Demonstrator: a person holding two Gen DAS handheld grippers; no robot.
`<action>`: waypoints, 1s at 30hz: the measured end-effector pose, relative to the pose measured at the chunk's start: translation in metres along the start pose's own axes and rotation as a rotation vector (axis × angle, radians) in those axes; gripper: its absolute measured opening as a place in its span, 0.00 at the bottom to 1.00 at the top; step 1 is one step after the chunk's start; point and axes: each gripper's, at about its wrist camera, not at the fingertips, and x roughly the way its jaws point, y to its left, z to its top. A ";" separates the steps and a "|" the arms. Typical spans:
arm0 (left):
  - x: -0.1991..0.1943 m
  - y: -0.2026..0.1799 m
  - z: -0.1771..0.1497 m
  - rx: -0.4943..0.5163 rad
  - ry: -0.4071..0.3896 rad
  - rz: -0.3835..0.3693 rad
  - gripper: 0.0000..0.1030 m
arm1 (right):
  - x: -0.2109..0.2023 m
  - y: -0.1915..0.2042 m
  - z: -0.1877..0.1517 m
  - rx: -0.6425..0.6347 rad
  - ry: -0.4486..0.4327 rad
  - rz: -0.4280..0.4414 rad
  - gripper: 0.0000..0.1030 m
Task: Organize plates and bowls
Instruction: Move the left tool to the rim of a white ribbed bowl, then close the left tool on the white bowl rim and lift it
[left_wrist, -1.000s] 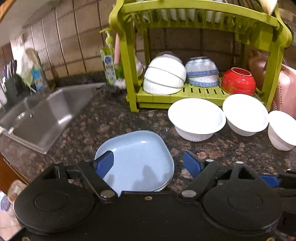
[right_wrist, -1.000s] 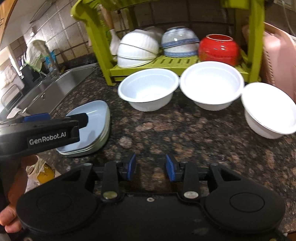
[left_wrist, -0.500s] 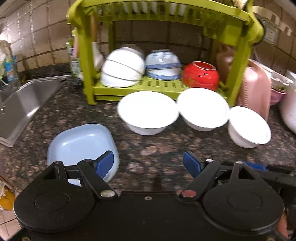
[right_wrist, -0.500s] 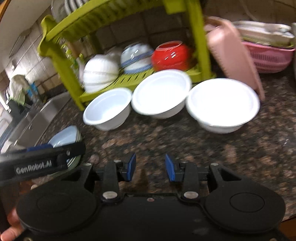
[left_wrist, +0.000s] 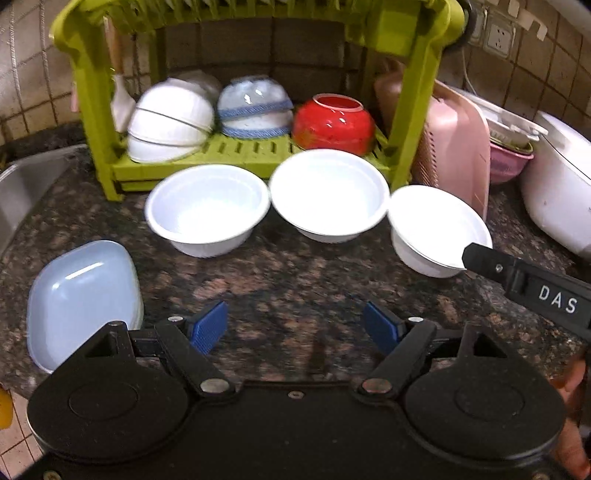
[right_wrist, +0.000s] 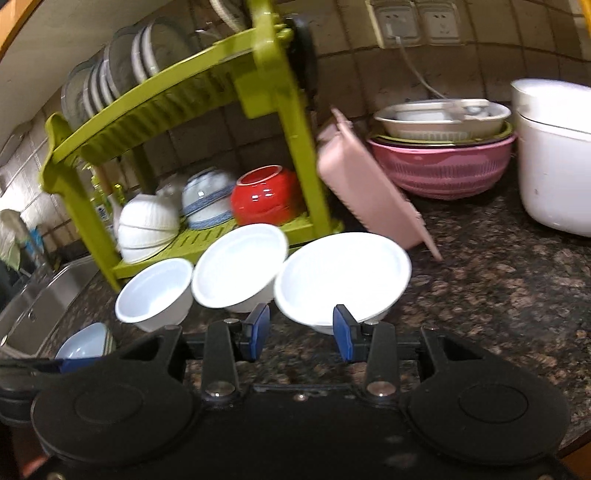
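Three white bowls stand in a row on the dark granite counter: left bowl (left_wrist: 207, 208), middle bowl (left_wrist: 328, 194), right bowl (left_wrist: 437, 227). Pale blue plates (left_wrist: 83, 299) are stacked at the left. My left gripper (left_wrist: 295, 326) is open over bare counter, short of the bowls. My right gripper (right_wrist: 299, 332) is open; its right finger overlaps the near rim of the right bowl (right_wrist: 341, 275). The green rack (left_wrist: 255, 155) behind holds upturned white, blue-patterned and red bowls (left_wrist: 332, 123); plates (right_wrist: 110, 77) stand on its top tier.
A steel sink (left_wrist: 18, 184) lies at the far left. A pink tray (right_wrist: 369, 192) leans on the rack's right post. A pink colander with metal basins (right_wrist: 443, 166) and a white appliance (right_wrist: 554, 158) stand at the right. A hand (left_wrist: 574, 406) shows at the right edge.
Both views have swung to the right, from the blue plates toward the white bowls. The right gripper has closed in on the right bowl and opened wider. The left stays open.
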 end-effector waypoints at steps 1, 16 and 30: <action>0.002 -0.003 0.002 -0.001 0.005 -0.011 0.75 | 0.001 -0.004 0.002 0.011 0.005 -0.007 0.39; 0.034 -0.061 0.045 0.032 0.034 -0.044 0.71 | 0.042 -0.043 0.054 0.044 0.053 -0.118 0.36; 0.069 -0.074 0.055 0.003 0.080 -0.134 0.64 | 0.076 -0.064 0.052 0.094 0.081 -0.148 0.32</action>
